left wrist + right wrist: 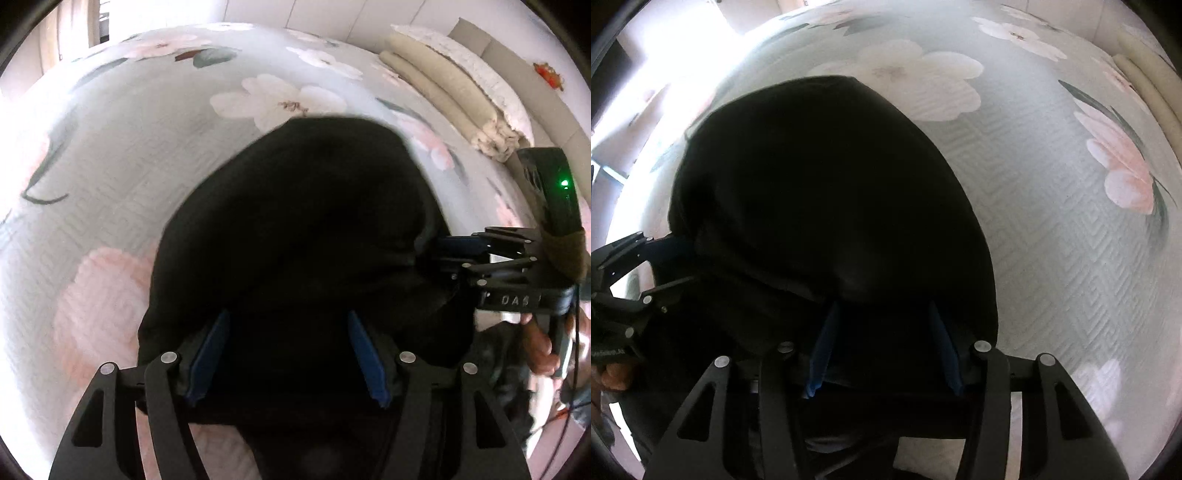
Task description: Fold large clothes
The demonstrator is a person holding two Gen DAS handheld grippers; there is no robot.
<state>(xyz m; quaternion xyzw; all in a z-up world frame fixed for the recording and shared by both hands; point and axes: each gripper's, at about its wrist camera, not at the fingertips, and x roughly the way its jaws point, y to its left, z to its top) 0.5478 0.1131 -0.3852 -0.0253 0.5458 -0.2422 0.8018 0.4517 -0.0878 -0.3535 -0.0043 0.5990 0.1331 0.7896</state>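
I have the black garment (303,229) bunched on the bed (110,166). The left gripper (288,354) stands wide open around its near edge. The right gripper (882,343), at 3 o'clock from the left one, also gapes, holding nothing that I can see. Judged step: regrasping; next, both close on corners.

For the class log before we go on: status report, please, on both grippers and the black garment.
Left gripper open over black garment. Right gripper open too. Garment bunched on floral bedspread. Nothing in the way.

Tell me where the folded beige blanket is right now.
In the left wrist view, the blanket lies at the upper right on the floral bedspread, beside the white pillow, beyond the black garment.
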